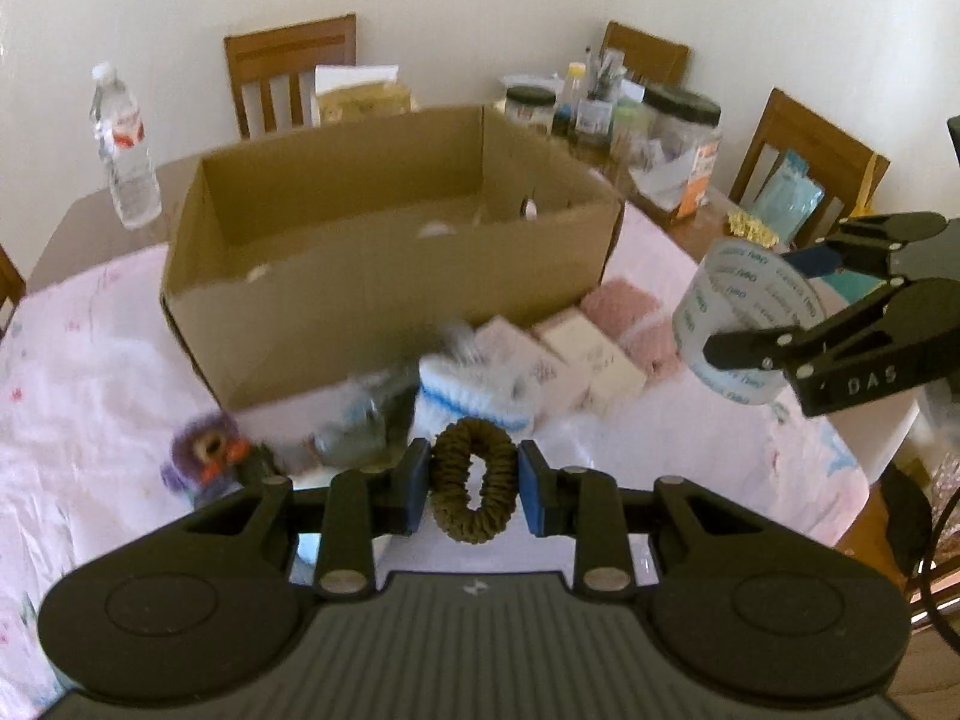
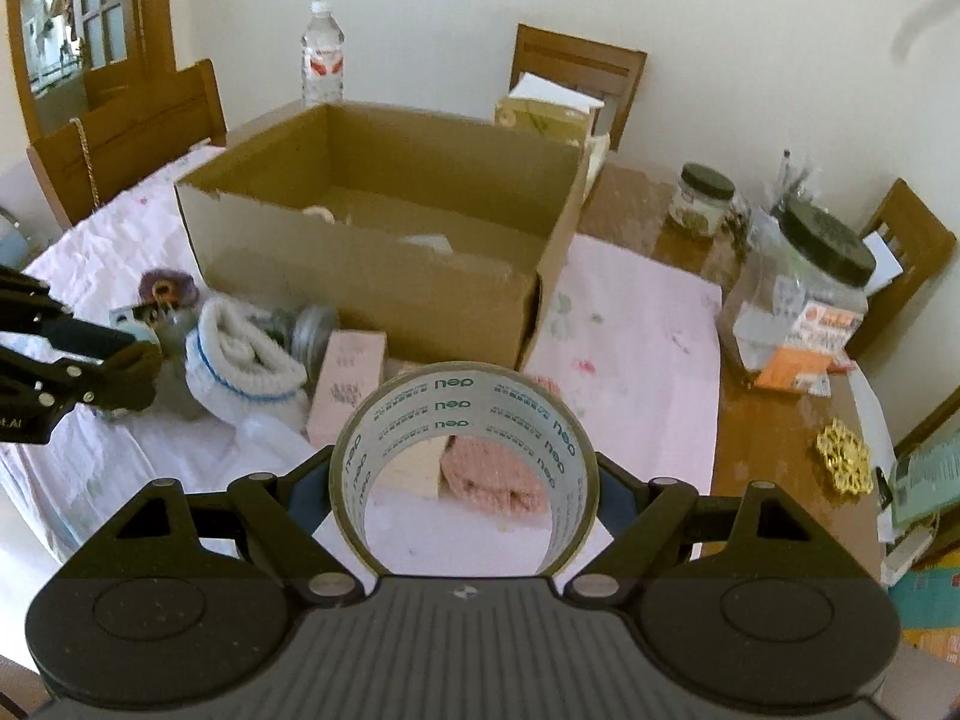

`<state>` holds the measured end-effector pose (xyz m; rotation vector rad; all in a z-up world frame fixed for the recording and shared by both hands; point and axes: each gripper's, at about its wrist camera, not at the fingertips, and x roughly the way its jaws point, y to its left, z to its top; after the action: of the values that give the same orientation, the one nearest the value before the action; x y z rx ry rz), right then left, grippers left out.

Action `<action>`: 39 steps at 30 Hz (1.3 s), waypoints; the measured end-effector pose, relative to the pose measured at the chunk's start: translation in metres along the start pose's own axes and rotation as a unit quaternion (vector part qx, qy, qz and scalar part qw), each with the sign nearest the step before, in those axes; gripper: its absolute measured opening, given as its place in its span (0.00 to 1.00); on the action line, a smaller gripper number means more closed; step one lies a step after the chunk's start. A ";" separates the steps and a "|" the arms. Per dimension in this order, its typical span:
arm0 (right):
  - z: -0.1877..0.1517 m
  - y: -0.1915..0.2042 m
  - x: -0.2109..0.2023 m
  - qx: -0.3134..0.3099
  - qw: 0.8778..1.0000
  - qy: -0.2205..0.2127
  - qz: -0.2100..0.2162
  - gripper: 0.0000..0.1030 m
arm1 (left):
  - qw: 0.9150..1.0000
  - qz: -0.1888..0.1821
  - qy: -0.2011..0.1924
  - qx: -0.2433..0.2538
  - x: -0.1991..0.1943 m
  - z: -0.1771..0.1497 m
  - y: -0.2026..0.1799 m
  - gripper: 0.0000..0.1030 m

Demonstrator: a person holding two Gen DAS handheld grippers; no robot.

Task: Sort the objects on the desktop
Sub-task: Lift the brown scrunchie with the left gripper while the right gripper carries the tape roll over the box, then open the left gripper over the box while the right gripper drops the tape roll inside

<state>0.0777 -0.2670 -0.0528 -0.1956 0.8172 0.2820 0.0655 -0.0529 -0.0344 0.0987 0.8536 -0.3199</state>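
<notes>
At the far left of the table a clear plastic water bottle (image 1: 123,150) stands upright on bare wood, just beyond the edge of the pale pink tablecloth (image 1: 90,372). Nearer, on the cloth, a small purple crocheted toy (image 1: 204,450) lies beside a blurred silvery object that cannot be made out. The left gripper (image 1: 474,489) is raised above the cloth with its blue pads clamped together on an olive-brown hair scrunchie (image 1: 471,486), which hangs between them squeezed into an upright oval. Behind it the open cardboard box (image 1: 384,312) sits in the middle of the table, its flaps gone and a few pale items lying on its floor, too blurred to name. In front of the box's near wall lie a rolled white sock with a blue stripe (image 1: 474,396), two small pale pink cartons (image 1: 564,360) lying side by side, and a pink knitted cloth (image 1: 636,324) to their right. Further right, the right gripper (image 2: 465,483) holds a roll of clear packing tape (image 2: 465,420) off the table, its jaws spread wide and pressed against the roll's two outer sides, the hole of the roll facing the camera. Beyond it, on bare wood, stand a large plastic jar with a black lid (image 2: 804,300) and a smaller jar (image 2: 702,198), with a gold filigree ornament (image 2: 843,459) lying flat near the table's right edge. Wooden chairs (image 1: 288,72) ring the table against a white wall.
</notes>
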 end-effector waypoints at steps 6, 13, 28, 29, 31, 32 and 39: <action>0.020 0.003 -0.005 -0.016 1.000 -0.019 -0.003 0.86 | 1.000 0.000 -0.017 0.019 -0.002 0.021 0.005 0.29; 0.041 0.005 -0.005 -0.035 0.999 -0.036 -0.003 0.86 | 0.999 0.007 -0.040 0.031 -0.001 0.047 0.015 0.29; 0.101 0.002 0.022 -0.039 0.998 -0.054 -0.005 0.86 | 0.998 0.019 -0.046 0.029 0.032 0.094 0.062 0.29; 0.104 0.003 0.024 -0.040 0.998 -0.053 -0.006 0.86 | 0.998 0.019 -0.046 0.031 0.034 0.096 0.065 0.29; 0.110 0.004 0.029 -0.041 0.998 -0.052 -0.008 0.86 | 0.998 0.018 -0.045 0.031 0.038 0.100 0.070 0.29; 0.113 0.005 0.031 -0.042 0.998 -0.051 -0.010 0.86 | 0.998 0.019 -0.045 0.029 0.040 0.101 0.072 0.29; 0.129 0.015 0.045 -0.044 0.998 -0.043 -0.011 0.86 | 0.998 0.018 -0.044 0.032 0.055 0.110 0.086 0.40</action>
<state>0.1912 -0.2094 -0.0002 -0.2732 0.7168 0.3048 0.2060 -0.0076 -0.0069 0.1586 0.7541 -0.3158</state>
